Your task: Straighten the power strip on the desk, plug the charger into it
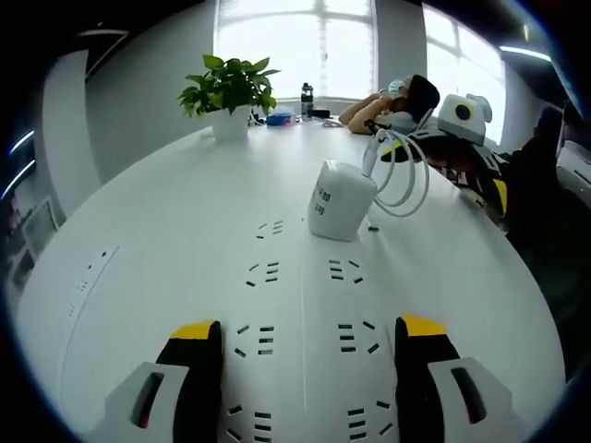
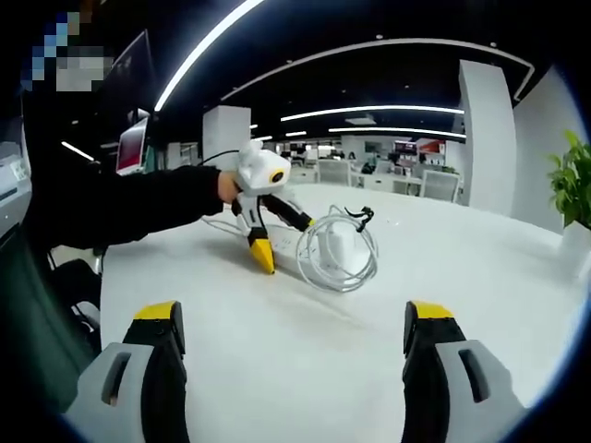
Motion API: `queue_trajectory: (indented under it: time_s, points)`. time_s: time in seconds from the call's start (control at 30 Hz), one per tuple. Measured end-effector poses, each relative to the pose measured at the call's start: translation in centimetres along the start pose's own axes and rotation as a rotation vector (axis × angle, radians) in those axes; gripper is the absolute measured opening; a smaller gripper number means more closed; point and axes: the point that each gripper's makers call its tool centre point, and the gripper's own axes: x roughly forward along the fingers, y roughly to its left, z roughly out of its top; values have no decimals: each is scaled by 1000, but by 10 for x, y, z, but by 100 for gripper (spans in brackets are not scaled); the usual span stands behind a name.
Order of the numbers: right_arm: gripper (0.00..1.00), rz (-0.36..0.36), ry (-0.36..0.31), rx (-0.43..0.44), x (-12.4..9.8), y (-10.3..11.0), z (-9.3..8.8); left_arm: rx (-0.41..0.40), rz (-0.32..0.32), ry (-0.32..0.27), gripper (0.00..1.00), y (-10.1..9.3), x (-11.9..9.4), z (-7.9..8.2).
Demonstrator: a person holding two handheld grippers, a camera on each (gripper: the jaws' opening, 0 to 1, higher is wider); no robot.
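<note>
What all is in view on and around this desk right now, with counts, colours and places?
White multi-socket power strip: one, white, flat on the desk between the left hand-held gripper's jaws, running away from the camera.
White block-shaped charger: one, white, sitting on the strip's far end; in the right gripper view inside its cable loop.
Coiled white charger cable: one, white, looped beside the charger.
Leafy green plant in a white pot: one, far end of the desk.
Dark bottle: one, by the window.
Large white round-edged desk: one, white.
Seated person resting on the desk: one, far side.
Left hand-held gripper: yellow-tipped, open, jaws straddling the strip.
Right hand-held gripper: yellow-tipped, open, above bare desk.
</note>
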Motion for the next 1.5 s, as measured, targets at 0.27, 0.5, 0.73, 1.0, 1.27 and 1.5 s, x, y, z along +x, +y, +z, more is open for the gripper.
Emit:
queue_trajectory:
  time_s: [0.27, 0.5, 0.73, 1.0, 1.27, 1.5]
  points:
    - [98, 5, 2, -10, 1, 3, 1, -1, 0, -4, 78, -7, -4, -4]
    - [98, 11, 6, -17, 2, 5, 2, -3, 2, -14, 78, -15, -7, -7]
    - [98, 11, 5, -15, 3, 5, 2, -3, 1, -15, 78, -19, -9, -10]
    - [98, 23, 4, -19, 5, 9, 2, -8, 8, -4, 78, -24, -12, -14]
    - [98, 27, 4, -21, 6, 11, 3, -12, 13, -7, 78, -32, -15, -18]
    - [97, 28, -2, -23, 6, 13, 3, -12, 12, -13, 78, -39, -18, -21]
